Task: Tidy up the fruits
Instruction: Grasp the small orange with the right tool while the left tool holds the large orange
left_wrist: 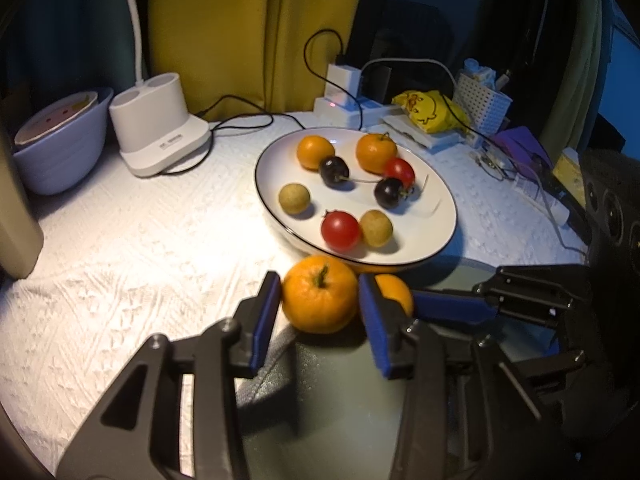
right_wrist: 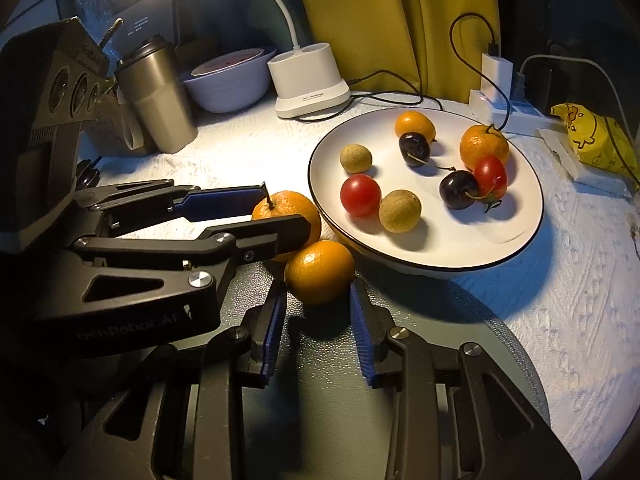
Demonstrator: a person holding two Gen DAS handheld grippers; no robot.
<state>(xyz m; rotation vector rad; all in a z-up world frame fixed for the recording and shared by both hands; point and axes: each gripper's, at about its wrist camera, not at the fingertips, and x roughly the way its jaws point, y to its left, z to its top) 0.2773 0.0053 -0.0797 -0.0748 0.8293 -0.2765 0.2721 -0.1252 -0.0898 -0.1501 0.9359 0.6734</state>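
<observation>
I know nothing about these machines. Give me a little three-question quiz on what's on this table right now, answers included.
1. True or false: both tongs, the left tongs and the right tongs, are reaching for fruit already on the white plate.
2. How many red cherry tomatoes lie on the plate?
3. Which orange has a stem: A, the orange by the left tongs, or B, the orange by the right tongs?

Key
1. False: each straddles an orange lying off the plate, beside its rim.
2. Two.
3. A.
</observation>
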